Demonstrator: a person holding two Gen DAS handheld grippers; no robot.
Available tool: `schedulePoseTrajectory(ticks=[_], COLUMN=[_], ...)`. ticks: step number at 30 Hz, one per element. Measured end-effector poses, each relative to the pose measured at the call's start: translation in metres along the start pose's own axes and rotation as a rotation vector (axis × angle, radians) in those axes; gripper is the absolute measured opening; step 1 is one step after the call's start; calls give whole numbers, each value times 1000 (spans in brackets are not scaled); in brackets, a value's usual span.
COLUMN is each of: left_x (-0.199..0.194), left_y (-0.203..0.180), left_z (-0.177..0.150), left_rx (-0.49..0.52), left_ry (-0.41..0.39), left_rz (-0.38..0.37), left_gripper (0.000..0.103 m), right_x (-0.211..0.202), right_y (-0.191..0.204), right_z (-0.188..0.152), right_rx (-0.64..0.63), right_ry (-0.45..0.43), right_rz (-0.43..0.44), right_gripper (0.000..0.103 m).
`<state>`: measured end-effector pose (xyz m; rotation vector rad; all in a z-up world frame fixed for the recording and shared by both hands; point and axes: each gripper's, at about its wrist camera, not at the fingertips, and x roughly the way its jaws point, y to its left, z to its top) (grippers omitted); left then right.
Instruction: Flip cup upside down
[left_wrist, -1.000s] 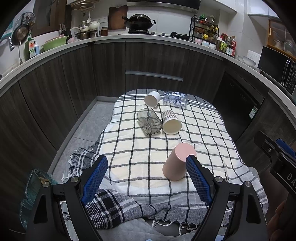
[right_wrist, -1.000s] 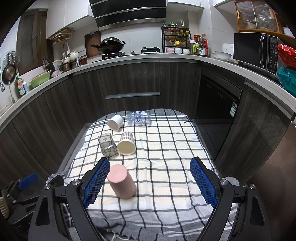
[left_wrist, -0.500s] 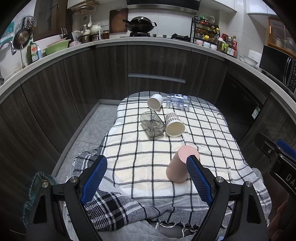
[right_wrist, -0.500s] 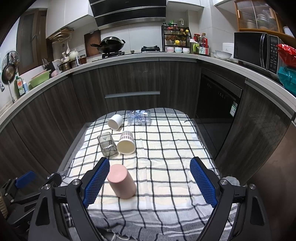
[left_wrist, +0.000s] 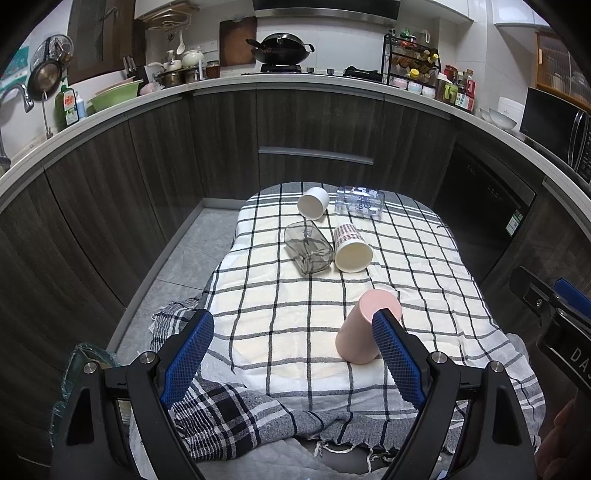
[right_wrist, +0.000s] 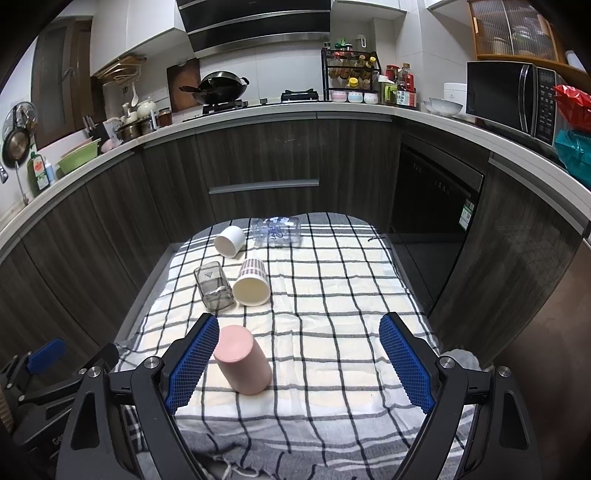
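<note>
A pink cup (left_wrist: 364, 326) stands upside down on the checked cloth (left_wrist: 295, 306), near the table's front; it also shows in the right wrist view (right_wrist: 242, 358). Further back, a plaid-patterned cup (left_wrist: 351, 248), a white cup (left_wrist: 313, 202), a smoky glass tumbler (left_wrist: 308, 248) and a clear printed glass (left_wrist: 360, 203) lie on their sides. My left gripper (left_wrist: 293, 354) is open and empty, held back from the table; its right finger overlaps the pink cup in view. My right gripper (right_wrist: 297, 360) is open and empty, above the front of the cloth.
The table stands in a kitchen with dark cabinets (left_wrist: 314, 122) around it. A worktop behind carries a wok (left_wrist: 279, 48), a spice rack (left_wrist: 412, 61) and a microwave (right_wrist: 509, 94). A grey plaid cloth (left_wrist: 236, 413) hangs bunched over the table's front edge.
My left gripper has drawn back and risen a little, so the table looks slightly further off. The right gripper and all cups have stayed put.
</note>
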<state>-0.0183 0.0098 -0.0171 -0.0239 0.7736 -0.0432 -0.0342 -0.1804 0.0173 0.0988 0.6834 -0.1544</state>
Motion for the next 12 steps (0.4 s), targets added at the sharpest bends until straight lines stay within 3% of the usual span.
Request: schedulePoseTrajectory(ticks=[12], left_x=[1], left_y=[-1], left_z=[0], left_rx=[-2], left_ry=[10], left_rz=[-7], left_gripper=[88], right_x=[2], right_y=[1], right_z=[-1], right_rx=[2], right_ry=[4], right_rz=[2], right_gripper=[89])
